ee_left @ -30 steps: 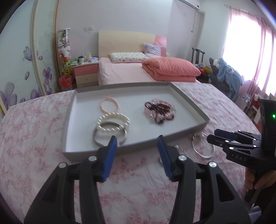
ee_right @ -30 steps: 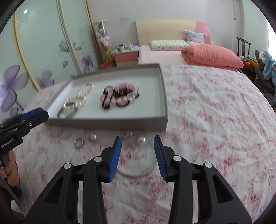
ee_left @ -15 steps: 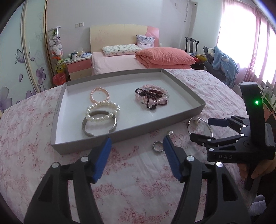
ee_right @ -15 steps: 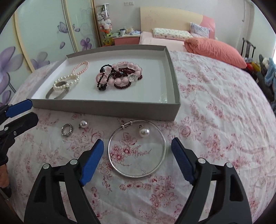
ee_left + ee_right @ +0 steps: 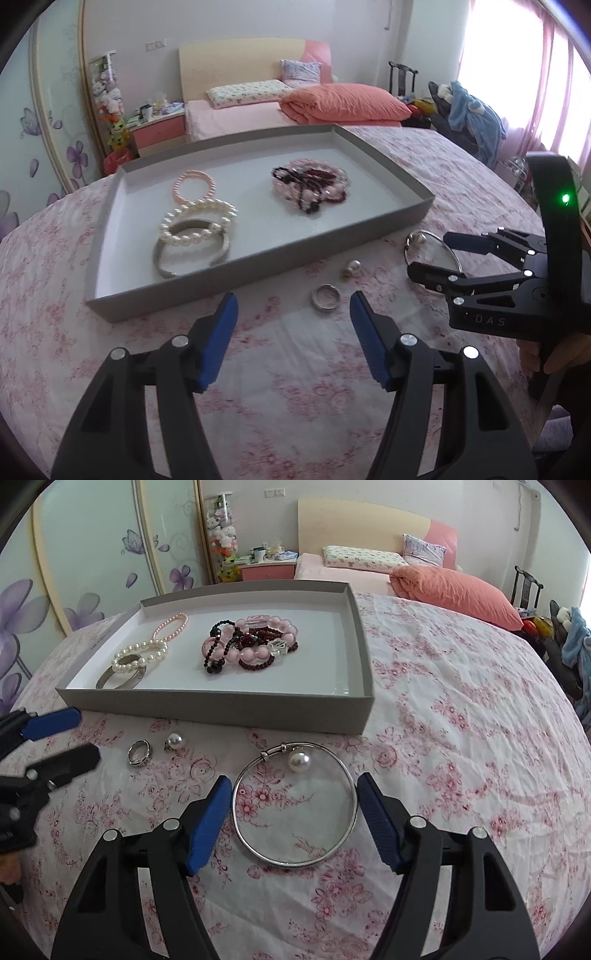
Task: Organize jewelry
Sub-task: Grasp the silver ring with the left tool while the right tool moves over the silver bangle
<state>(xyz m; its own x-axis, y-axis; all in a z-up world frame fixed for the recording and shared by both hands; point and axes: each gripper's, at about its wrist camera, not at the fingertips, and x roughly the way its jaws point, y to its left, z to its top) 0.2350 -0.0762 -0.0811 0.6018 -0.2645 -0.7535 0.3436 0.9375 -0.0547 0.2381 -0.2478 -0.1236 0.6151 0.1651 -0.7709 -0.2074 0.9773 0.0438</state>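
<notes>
A grey tray (image 5: 221,707) (image 5: 258,266) on the floral cloth holds a pink bead bracelet (image 5: 193,185), a pearl bracelet (image 5: 142,655) over a silver cuff (image 5: 118,681), and a heap of pink and dark bead bracelets (image 5: 251,644) (image 5: 310,186). In front of the tray lie a silver ring (image 5: 139,753) (image 5: 325,297), a pearl earring (image 5: 175,740) (image 5: 352,266) and a silver bangle with a pearl (image 5: 295,805). My right gripper (image 5: 293,797) is open, its fingers either side of the bangle. My left gripper (image 5: 293,315) is open and empty, just short of the ring.
The round table's floral cloth (image 5: 461,709) drops away at the right edge. Behind stand a bed (image 5: 369,565) with an orange duvet, a pink nightstand (image 5: 267,568) and sliding wardrobe doors (image 5: 92,554). A chair with blue clothes (image 5: 472,114) is at the right.
Both grippers have opened wider over the last second. The right gripper dropped and moved in over the bangle, which now lies between its fingers. The left gripper moved right, toward the ring.
</notes>
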